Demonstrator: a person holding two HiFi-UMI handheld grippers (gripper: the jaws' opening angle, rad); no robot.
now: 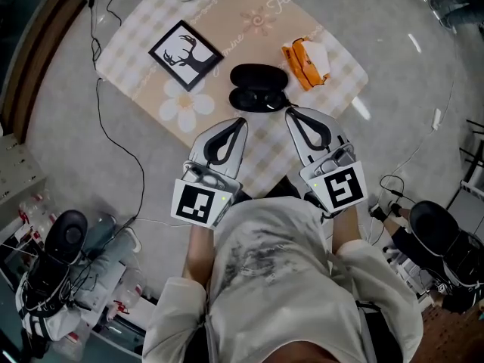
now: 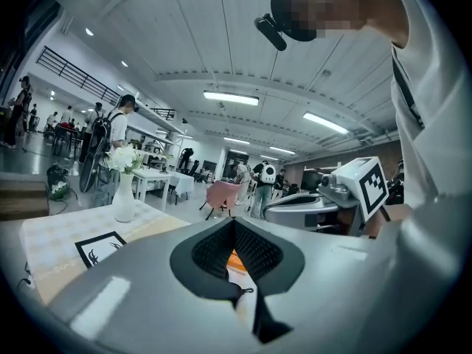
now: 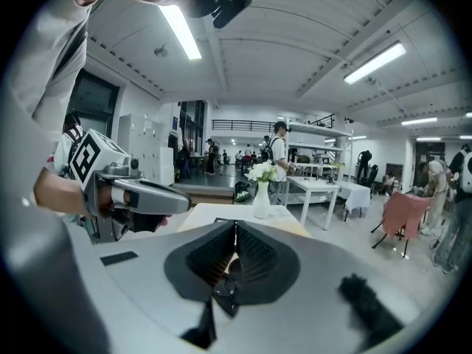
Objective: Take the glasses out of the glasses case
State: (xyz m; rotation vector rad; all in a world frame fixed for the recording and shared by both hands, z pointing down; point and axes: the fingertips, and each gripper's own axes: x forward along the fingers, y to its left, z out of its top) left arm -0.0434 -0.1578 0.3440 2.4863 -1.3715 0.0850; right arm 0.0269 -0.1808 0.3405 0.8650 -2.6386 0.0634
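Observation:
The black glasses case lies open on the checked tablecloth, its two halves side by side. I cannot make out the glasses inside it. My left gripper is just short of the case's near left edge and is shut with nothing held. My right gripper is shut and empty at the case's near right edge. In the left gripper view the jaws meet at the tips, and the right gripper shows beside them. In the right gripper view the jaws are also pressed together, with the left gripper at the left.
On the table an orange packet lies right of the case and a framed deer picture lies to its left. A white vase of flowers stands at the far end. Cables trail on the floor at the left.

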